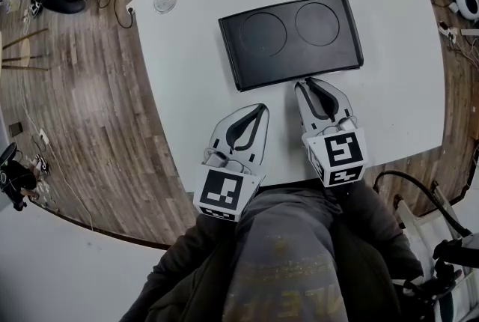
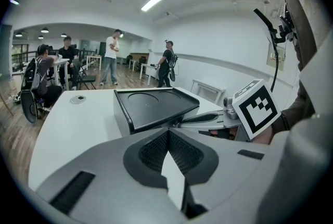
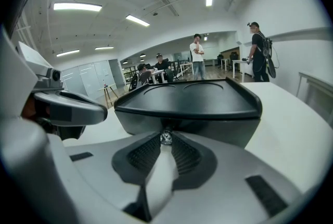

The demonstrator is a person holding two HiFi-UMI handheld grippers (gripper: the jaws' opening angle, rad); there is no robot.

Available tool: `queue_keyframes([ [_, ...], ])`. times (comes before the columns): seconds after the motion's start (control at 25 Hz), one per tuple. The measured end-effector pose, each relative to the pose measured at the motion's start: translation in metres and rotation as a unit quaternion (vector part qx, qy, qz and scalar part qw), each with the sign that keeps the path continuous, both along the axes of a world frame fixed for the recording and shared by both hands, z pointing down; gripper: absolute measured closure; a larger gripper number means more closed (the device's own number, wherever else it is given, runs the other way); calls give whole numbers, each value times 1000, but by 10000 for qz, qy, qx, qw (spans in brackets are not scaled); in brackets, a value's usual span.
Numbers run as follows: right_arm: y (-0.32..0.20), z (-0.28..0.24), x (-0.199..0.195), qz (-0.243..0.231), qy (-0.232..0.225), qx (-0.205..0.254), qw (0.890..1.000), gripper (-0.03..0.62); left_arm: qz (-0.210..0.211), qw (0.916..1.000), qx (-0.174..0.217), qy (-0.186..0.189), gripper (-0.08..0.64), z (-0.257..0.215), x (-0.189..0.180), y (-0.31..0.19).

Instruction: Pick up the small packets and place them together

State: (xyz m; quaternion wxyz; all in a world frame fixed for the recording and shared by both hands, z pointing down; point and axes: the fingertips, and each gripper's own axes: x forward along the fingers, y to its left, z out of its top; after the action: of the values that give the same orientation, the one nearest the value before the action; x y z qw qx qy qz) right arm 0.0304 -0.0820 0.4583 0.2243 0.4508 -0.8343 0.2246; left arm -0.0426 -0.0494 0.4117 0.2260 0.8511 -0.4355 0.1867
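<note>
A black tray (image 1: 292,36) with two round hollows lies on the white table (image 1: 389,88); no small packet shows in any view. My left gripper (image 1: 261,109) rests near the table's front edge, short of the tray, and the left gripper view shows its tips (image 2: 167,130) meeting with nothing between them. My right gripper (image 1: 304,83) points at the tray's front wall (image 3: 197,119). Its jaws stand a narrow gap apart, with a small shiny thing (image 3: 166,138) right at the tips. I cannot tell what it is or whether the pads press on it.
A round metal grommet (image 1: 165,0) sits in the table's far left corner. Wooden floor with cables and bags surrounds the table. Several people (image 2: 110,56) are at the far end of the room. The holder's lap (image 1: 284,253) is just behind the front edge.
</note>
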Motion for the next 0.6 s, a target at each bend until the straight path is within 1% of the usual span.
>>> queue_keyframes([
  [0.6,32,0,5,66,-4,62,10000,520,149,9998,108,-70,563,-10,7,27],
])
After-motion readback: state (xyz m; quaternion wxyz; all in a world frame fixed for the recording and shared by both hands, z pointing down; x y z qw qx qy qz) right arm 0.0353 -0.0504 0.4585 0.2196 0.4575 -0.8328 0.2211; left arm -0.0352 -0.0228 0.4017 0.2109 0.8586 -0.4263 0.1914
